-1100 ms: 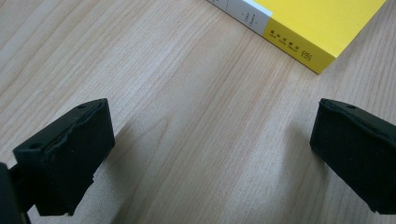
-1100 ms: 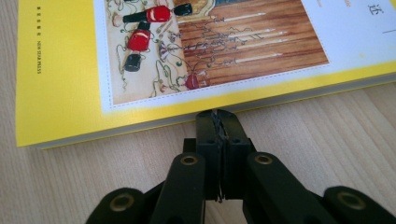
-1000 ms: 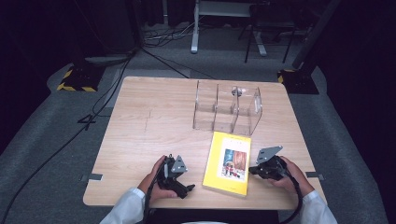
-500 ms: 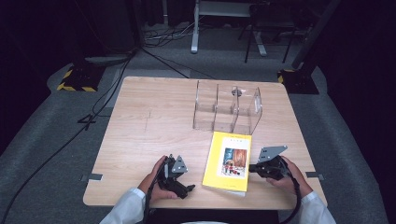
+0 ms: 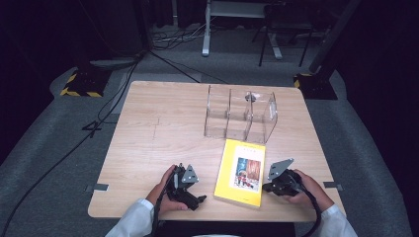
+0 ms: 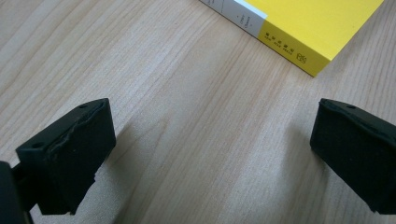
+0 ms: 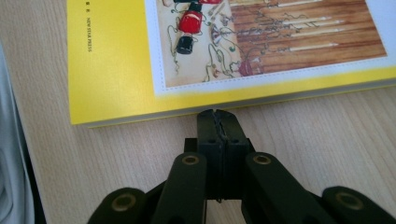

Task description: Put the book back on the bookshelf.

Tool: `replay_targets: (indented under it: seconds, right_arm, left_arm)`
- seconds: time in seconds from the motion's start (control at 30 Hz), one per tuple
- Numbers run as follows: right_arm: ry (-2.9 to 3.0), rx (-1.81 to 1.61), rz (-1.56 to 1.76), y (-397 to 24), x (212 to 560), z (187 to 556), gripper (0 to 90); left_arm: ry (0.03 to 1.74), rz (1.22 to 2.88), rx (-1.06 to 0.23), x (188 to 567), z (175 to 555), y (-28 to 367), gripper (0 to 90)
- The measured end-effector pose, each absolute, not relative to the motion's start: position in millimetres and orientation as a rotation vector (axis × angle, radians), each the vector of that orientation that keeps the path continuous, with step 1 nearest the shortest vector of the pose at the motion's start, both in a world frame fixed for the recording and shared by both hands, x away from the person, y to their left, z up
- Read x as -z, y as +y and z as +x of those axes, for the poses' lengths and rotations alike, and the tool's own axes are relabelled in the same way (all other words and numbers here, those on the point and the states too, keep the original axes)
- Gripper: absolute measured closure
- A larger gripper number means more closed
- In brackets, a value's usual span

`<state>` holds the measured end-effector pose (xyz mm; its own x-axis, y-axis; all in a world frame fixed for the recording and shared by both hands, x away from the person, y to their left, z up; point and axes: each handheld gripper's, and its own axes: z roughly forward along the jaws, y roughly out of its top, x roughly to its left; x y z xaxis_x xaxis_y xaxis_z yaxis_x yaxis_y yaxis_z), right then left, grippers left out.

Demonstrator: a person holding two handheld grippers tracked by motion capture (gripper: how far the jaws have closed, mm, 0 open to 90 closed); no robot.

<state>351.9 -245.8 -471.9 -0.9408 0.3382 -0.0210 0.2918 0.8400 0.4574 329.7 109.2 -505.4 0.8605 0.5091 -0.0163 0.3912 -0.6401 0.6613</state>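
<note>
A yellow book (image 5: 241, 173) with a picture on its cover lies flat near the table's front edge. My right gripper (image 5: 265, 187) is shut, with nothing between its fingers. Its closed tip (image 7: 218, 122) rests low on the wood, right up against the book's (image 7: 112, 70) long page-side edge. My left gripper (image 5: 196, 192) sits on the table to the left of the book. It is open, and between its wide-set jaws (image 6: 212, 154) there is bare wood. A corner of the book (image 6: 303, 28) lies just beyond them.
A clear acrylic organizer (image 5: 242, 113) with three compartments stands upright behind the book, toward the back right of the wooden table (image 5: 158, 123). White sleeves come in at the front edge. Cables and stands lie on the floor beyond.
My right gripper has shifted slightly at the book's right edge. The left hand and the book have stayed put.
</note>
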Motion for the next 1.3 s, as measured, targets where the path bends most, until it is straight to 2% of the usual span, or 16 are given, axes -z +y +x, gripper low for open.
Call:
replay_targets:
  seconds: [0.17,0.6,0.67,0.77,0.8,0.83,0.9,1.0,1.3]
  right_arm:
    - [2.97,-0.653,0.51,-240,470,357,90.0]
    - [2.913,-0.87,0.511,-242,466,351,90.0]
    - [2.893,-0.924,0.513,-242,463,350,90.0]
    - [2.861,-0.99,0.509,-240,458,349,90.0]
    - [2.853,-1.005,0.511,-240,456,349,90.0]
    - [2.842,-1.022,0.515,-239,455,349,90.0]
    - [2.824,-1.053,0.523,-238,452,349,90.0]
    - [2.812,-1.065,0.518,-236,450,350,90.0]
    - [2.788,-1.092,0.505,-227,446,351,90.0]
  left_arm:
    - [0.648,2.343,-0.223,505,330,109,0.6]
    - [0.646,2.344,-0.216,505,325,103,0.6]
    - [0.645,2.331,-0.208,504,324,102,4.6]
    - [0.601,2.304,-0.167,500,321,97,20.8]
    - [0.586,2.307,-0.173,498,320,96,20.1]
    - [0.576,2.299,-0.187,496,317,92,15.7]
    - [0.546,2.272,-0.195,490,314,86,19.0]
    - [0.522,2.252,-0.201,486,310,79,15.8]
    - [0.423,2.232,-0.225,480,294,33,16.9]
